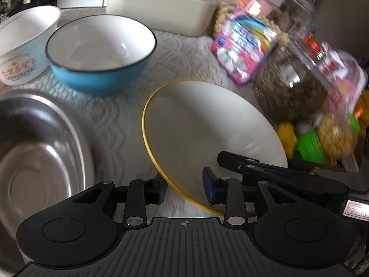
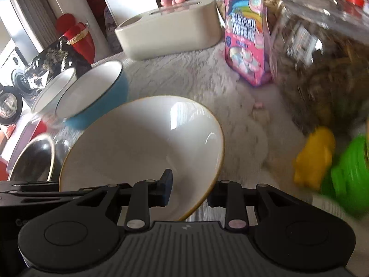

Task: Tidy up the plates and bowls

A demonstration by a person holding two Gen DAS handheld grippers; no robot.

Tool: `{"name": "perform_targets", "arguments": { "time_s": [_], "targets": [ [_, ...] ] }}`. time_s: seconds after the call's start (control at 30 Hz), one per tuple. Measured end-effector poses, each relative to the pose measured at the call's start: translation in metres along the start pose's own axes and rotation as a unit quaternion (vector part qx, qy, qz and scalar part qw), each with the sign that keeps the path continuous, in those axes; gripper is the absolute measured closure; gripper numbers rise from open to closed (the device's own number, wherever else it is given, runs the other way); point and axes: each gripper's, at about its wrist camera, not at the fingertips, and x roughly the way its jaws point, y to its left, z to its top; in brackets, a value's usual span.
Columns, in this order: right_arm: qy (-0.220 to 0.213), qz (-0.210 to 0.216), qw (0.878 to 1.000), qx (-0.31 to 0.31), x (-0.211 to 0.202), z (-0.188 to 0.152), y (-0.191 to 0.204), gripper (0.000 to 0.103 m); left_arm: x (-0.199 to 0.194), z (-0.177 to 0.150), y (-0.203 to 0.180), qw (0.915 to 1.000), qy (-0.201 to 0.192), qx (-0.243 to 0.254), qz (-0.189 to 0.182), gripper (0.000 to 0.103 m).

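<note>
Gripping the yellow-rimmed bowl (image 2: pixel 143 143) at its 5 o'clock rim, the right gripper (image 2: pixel 189 190) clamps tight; the left gripper (image 1: pixel 185 188) straddles the rim, jaws apart.

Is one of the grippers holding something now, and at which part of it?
The right gripper holds the yellow-rimmed white bowl by its near rim, one of its fingers inside, one outside. The left gripper straddles the same rim, but its grip cannot be told.

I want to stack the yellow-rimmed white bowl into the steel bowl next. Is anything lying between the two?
Nothing visible. In the left wrist view only bare white tablecloth lies between the yellow-rimmed white bowl and the steel bowl. The blue bowl sits farther back, off that path. Both hand-held grippers, left and right, straddle the white bowl's rim.
</note>
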Motion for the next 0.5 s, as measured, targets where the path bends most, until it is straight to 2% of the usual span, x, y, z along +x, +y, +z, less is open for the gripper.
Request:
{"name": "perform_targets", "arguments": {
  "time_s": [0.27, 0.5],
  "targets": [
    [0.008, 0.004, 1.0, 0.012, -0.013, -0.026, 0.0, 0.074, -0.008, -0.022, -0.004, 0.9998, 0.016, 0.01, -0.005, 0.068],
    [0.004, -0.001, 1.0, 0.005, -0.016, -0.031, 0.002, 0.074, -0.015, -0.025, -0.004, 0.9999, 0.011, 0.006, -0.008, 0.069]
  ]
}}
